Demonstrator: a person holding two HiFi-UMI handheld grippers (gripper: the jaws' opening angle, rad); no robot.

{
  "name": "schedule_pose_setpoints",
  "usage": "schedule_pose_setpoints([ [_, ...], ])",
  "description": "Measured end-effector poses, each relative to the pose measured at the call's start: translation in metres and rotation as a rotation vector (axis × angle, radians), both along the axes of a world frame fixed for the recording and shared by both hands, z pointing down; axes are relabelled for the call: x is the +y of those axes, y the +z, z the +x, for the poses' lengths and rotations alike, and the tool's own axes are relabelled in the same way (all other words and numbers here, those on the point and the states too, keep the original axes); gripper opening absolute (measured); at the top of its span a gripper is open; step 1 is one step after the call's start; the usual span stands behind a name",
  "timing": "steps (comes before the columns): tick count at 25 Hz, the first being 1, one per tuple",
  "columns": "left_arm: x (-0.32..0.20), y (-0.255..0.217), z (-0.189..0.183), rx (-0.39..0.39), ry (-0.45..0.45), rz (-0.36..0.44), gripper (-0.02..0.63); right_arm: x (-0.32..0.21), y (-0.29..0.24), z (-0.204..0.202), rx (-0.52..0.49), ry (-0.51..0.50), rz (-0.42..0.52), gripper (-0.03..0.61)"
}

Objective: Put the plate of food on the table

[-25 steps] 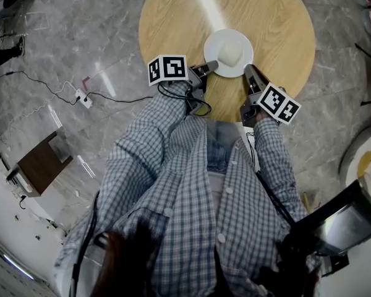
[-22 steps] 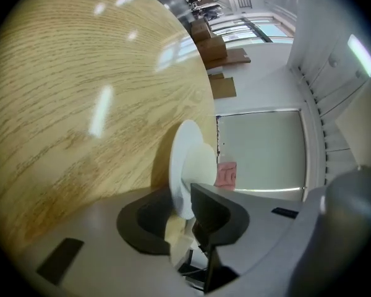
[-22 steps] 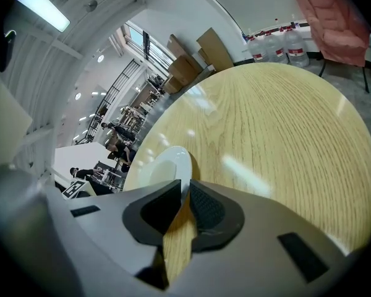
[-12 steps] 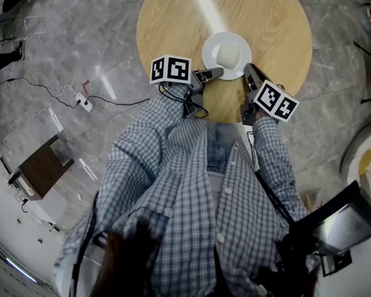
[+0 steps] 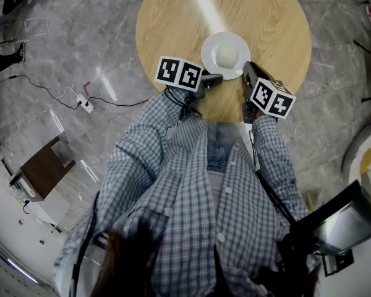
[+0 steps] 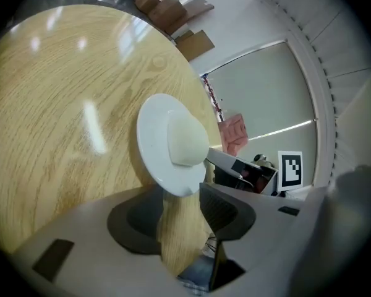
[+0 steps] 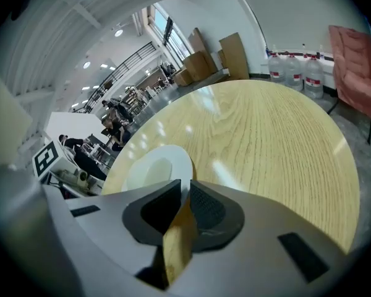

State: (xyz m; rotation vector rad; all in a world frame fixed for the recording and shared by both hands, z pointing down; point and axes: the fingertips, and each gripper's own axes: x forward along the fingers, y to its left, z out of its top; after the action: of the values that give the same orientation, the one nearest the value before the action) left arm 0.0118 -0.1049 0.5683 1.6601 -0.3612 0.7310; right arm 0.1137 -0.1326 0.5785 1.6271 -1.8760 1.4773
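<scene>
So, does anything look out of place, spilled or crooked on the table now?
Nothing stands out. The plate lies flat on the table, well inside its edge. The food sits in the middle of the plate, and nothing has spilled.

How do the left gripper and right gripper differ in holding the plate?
The left gripper has just opened: jaws apart, plate rim at their tips unpressed. The right gripper is shut on that rim. The left gripper is left of the plate, the right gripper right of it. Both tilt downward.
</scene>
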Motion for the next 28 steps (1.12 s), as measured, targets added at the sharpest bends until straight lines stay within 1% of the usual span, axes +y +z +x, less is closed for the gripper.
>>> schedule_pose_setpoints([
  [3,-0.001,0.001,0.001,-0.001,-0.005,-0.004,0.17,-0.002,0.001,-0.001,0.101,-0.09,0.018,0.049],
  [6,0.0,0.001,0.001,0.003,-0.022,-0.012,0.169,-0.002,0.0,-0.003,0.224,-0.191,0.036,0.049],
  [10,-0.001,0.001,0.001,0.01,-0.043,-0.023,0.169,-0.006,-0.005,-0.008,0.379,-0.298,0.08,0.049],
  [16,-0.003,0.003,-0.001,0.019,-0.053,-0.03,0.169,-0.011,-0.025,-0.013,0.526,-0.425,0.173,0.051],
  [19,-0.005,0.003,-0.001,0.027,-0.065,-0.034,0.169,-0.005,-0.034,-0.022,0.617,-0.567,0.236,0.051],
  [25,-0.006,0.003,0.0,0.034,-0.065,-0.037,0.169,0.027,-0.038,-0.056,0.786,-0.917,0.324,0.051],
  [28,-0.005,0.0,-0.002,0.045,-0.067,-0.037,0.169,0.043,-0.034,-0.071,0.842,-1.042,0.357,0.051],
])
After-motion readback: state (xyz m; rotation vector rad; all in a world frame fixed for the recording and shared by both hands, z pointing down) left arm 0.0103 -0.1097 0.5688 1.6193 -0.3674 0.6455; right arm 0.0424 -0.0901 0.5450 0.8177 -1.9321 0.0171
